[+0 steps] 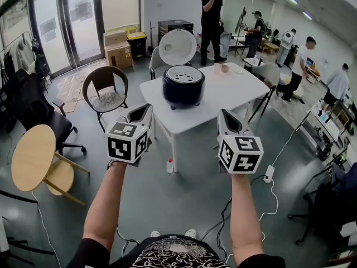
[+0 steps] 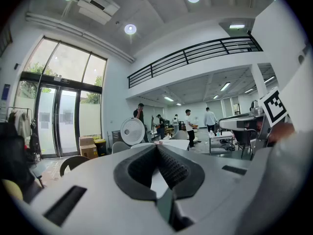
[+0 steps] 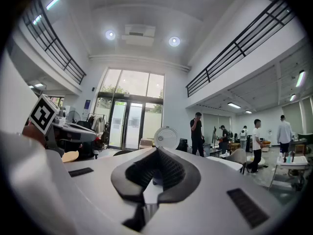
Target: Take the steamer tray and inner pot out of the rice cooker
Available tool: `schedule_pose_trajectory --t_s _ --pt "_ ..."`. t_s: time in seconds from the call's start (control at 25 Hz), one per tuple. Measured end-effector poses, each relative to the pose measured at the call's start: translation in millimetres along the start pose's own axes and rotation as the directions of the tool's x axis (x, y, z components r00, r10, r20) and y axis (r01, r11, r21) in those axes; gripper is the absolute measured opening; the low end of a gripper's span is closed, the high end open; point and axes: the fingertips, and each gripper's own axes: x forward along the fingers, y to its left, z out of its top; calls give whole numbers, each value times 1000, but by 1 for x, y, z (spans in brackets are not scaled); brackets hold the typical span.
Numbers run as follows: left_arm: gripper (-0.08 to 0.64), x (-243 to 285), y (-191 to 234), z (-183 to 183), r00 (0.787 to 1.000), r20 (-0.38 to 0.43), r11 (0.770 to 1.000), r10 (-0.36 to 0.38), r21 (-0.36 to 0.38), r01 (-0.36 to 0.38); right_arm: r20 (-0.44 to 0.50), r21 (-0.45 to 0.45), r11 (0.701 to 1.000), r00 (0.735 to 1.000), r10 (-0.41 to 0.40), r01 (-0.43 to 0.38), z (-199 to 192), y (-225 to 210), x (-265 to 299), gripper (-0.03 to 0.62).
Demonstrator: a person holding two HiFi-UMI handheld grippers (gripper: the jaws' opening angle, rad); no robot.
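A black rice cooker stands on a white table ahead of me, its round white lid raised upright. A perforated steamer tray sits in its top; the inner pot is hidden below it. My left gripper and right gripper hang side by side in the air short of the table's near edge, both shut with nothing between the jaws. In the left gripper view the left gripper points toward the lid. The right gripper faces the same lid in its own view.
A black chair stands left of the table, a round wooden side table nearer left. Cardboard boxes sit by the glass doors. A small bottle is on the floor under the table. Cables and a power strip lie right. Several people stand behind.
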Motion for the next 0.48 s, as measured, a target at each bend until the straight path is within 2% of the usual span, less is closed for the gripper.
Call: schedule_pose_trajectory --t_s 0.48 --pt "12 3 3 -4 1000 12 1000 -8 -14 8 -3 13 1000 1000 19 -19 -4 7 4 14"
